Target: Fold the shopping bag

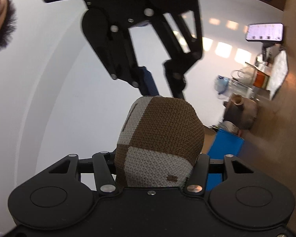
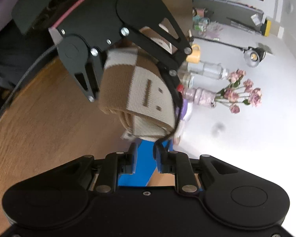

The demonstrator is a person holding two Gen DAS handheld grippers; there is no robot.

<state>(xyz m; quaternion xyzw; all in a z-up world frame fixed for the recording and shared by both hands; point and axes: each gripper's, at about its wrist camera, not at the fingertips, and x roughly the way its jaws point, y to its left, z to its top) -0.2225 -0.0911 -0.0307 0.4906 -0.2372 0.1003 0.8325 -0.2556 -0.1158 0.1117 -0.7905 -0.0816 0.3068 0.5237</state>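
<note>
Holding the knitted shopping bag (image 1: 163, 128) clear of the wooden table (image 2: 39, 128), well up in the air. Clamping it with the left gripper (image 2: 134, 96), jaws pressing in on either flank of the bundle. Showing brown and cream checks, folded over into a thick pad of several layers, with the layered edge facing the right wrist camera. Filling nearly the whole gap between the left fingers in the left wrist view.

Reaching in with the right gripper (image 2: 146, 154) from the opposite side, blue-padded fingertips (image 1: 148, 83) arriving at the far edge of the bundle, a narrow gap between them. Possibly pinching that edge or the dark cord hanging there; not telling for certain, since the tips are disappearing behind the fabric and the frames are blurring.

Lying behind on the table: a blue box (image 1: 225, 144) just below the bundle, a brown pot (image 1: 242, 112), a yellow mug (image 2: 194, 54), a clear glass jar (image 2: 207, 70) and a vase of dried pink roses (image 2: 238, 92). Standing further back, a phone with its screen glowing (image 1: 264, 31).
</note>
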